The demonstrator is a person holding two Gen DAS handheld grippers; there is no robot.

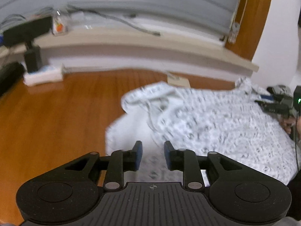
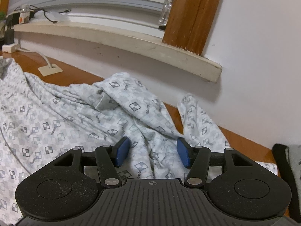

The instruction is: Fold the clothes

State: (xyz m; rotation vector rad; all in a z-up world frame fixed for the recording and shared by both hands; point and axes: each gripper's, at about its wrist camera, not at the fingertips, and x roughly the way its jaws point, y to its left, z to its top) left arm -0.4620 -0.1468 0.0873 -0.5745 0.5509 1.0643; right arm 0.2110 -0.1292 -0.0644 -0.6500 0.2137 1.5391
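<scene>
A white garment with a grey checked print (image 1: 216,120) lies crumpled on the wooden table (image 1: 56,113). The left wrist view is blurred. My left gripper (image 1: 152,154) is open over the garment's near left part, with nothing between the pads. In the right wrist view the same garment (image 2: 62,120) spreads left and ahead in folds, with a loose flap (image 2: 197,118) at the right. My right gripper (image 2: 153,151) is open just above the bunched cloth and holds nothing. The right gripper also shows at the far right of the left wrist view (image 1: 278,101).
A wall with a cream sill (image 2: 116,35) and a wooden window frame (image 2: 190,13) runs along the table's far edge. A white power strip (image 1: 43,76) and a black stand (image 1: 32,56) sit at the back left. A cable plate (image 2: 49,69) lies on the table. A dark folded item (image 2: 284,169) is at the right.
</scene>
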